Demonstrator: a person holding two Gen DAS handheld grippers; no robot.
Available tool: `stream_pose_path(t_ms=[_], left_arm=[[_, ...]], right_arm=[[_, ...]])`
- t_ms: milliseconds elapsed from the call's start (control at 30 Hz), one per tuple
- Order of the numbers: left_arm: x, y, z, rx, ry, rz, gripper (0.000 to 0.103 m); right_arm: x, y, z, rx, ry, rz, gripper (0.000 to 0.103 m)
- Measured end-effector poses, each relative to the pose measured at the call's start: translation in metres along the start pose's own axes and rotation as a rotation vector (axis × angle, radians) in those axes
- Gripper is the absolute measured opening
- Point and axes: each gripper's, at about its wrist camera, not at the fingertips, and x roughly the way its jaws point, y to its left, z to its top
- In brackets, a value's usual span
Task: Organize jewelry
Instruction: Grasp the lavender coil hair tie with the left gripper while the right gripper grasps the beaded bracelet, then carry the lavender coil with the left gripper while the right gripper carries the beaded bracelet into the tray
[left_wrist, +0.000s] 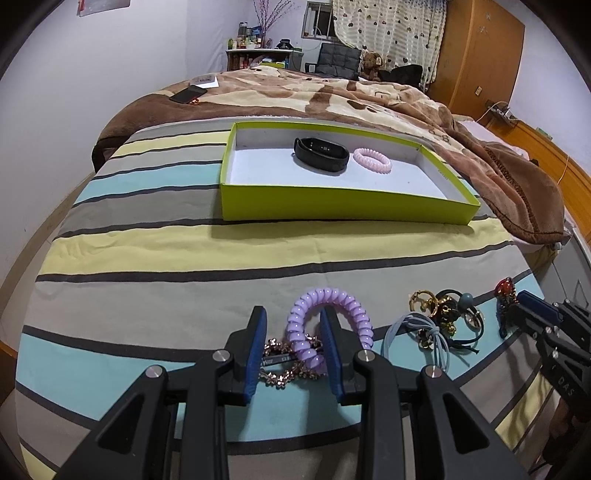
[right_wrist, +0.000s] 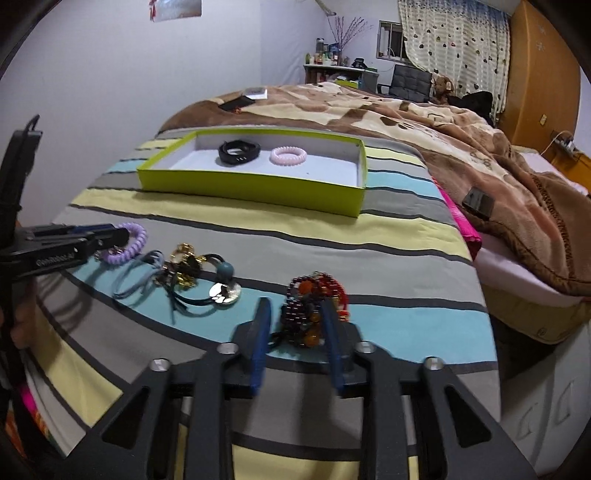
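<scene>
Left hand-held gripper (left_wrist: 293, 334) straddles purple coil tie (left_wrist: 328, 319); rose chain (left_wrist: 291, 363) beneath.

On my left gripper (right_wrist: 110, 234), seen from the right wrist cam, white lettering runs along the black side plate: reads approx "Genrobot.ai", tho the last chars are soft. On my right gripper (left_wrist: 532, 314), seen from the left wrist cam, white letters "DAS" stand on the black arm near the frame edge; rest is cut off. The white box (left_wrist: 205, 81) far back on the blanket has print, too small to read. Nothing else legible.
</scene>
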Motion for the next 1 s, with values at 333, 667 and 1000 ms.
stream_pose_path(t_ms=[333, 667, 1000], left_arm=[[-0.001, -0.01, -0.001, 0.054, -0.003, 0.022, 0.012], [-0.022, -0.011, -0.009, 0.054, -0.065, -0.024, 0.01], [-0.046, -0.009, -0.008, 0.033, -0.118, -0.047, 0.01]], right_arm=[[-0.012, -0.006, -0.003, 0.035, -0.026, 0.036, 0.009], [-0.041, -0.018, 0.0, 0.125, -0.104, 0.111, 0.009], [-0.054, -0.027, 0.005, 0.195, -0.147, 0.196, 0.009]])
